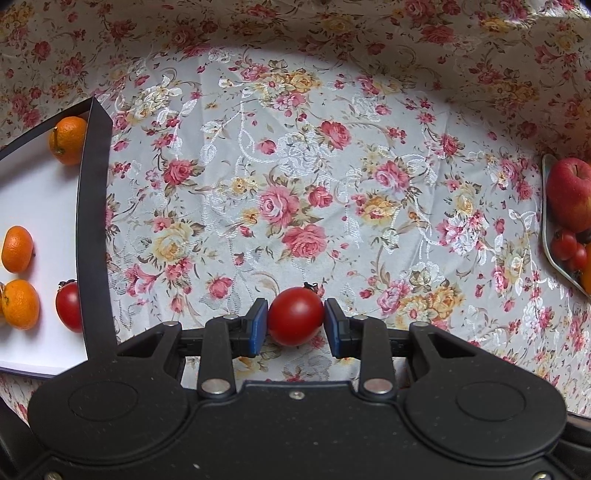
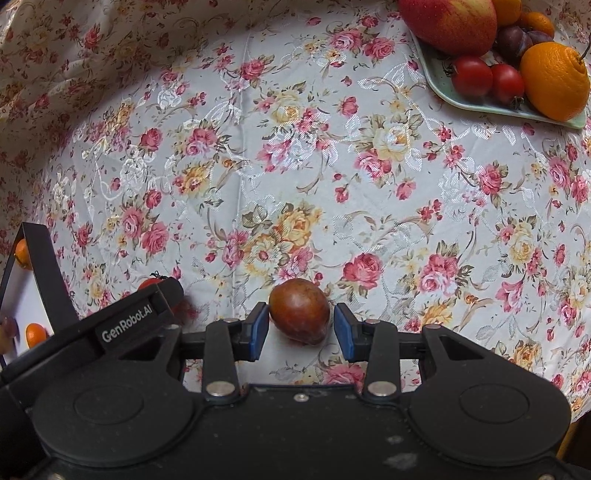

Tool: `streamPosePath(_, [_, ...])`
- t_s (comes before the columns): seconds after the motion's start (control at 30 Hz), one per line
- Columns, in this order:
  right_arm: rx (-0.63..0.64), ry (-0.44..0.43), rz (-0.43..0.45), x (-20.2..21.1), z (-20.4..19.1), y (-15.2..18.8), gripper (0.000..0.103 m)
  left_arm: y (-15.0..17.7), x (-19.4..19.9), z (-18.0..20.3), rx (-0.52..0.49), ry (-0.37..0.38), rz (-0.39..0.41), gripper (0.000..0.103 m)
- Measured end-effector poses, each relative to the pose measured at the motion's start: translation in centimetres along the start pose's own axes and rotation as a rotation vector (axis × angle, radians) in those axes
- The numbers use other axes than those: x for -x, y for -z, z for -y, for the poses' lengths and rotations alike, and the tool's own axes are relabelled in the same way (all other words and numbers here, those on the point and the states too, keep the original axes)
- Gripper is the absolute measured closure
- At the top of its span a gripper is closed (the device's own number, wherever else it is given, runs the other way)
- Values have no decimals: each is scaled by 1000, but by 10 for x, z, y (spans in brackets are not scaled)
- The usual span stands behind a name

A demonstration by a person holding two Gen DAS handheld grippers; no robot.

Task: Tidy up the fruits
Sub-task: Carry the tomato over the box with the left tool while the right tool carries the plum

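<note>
In the left wrist view my left gripper (image 1: 295, 317) is shut on a red cherry tomato (image 1: 295, 315), held between its blue pads above the floral cloth. In the right wrist view my right gripper (image 2: 300, 321) holds a dark red-brown plum (image 2: 299, 312). The left pad touches the plum and a thin sliver of cloth shows at the right pad. The black-walled box with a white floor (image 1: 40, 192) lies at the left and holds three mandarins (image 1: 17, 249) and a tomato (image 1: 70, 306). A pale green plate (image 2: 476, 107) at the upper right carries an apple (image 2: 448, 22), tomatoes (image 2: 472, 75), an orange (image 2: 554, 79) and plums.
The flowered tablecloth (image 1: 295, 166) covers the whole table and rises in folds at the back. The left gripper's body (image 2: 125, 325) sits just left of my right gripper, next to the box wall (image 2: 48, 273). The plate's edge (image 1: 550, 236) shows at the far right.
</note>
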State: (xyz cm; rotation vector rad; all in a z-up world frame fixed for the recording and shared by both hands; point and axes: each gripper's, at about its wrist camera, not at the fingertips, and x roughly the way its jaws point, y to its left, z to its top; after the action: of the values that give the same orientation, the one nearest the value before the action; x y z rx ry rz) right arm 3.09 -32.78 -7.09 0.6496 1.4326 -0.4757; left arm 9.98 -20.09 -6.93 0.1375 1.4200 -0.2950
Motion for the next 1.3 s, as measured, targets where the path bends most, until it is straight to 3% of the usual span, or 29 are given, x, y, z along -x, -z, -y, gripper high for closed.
streamPosePath(0.2, [37, 47, 20, -4, -7, 3, 64, 3, 6, -3, 9, -6, 7, 62])
streamPosePath(0.7, [34, 42, 24, 12, -3, 19, 64, 9, 29, -12, 17, -7, 35, 62])
streamPosePath(1.3, [31, 49, 50, 30, 5, 64, 64, 43, 51, -18, -18, -20, 64, 62])
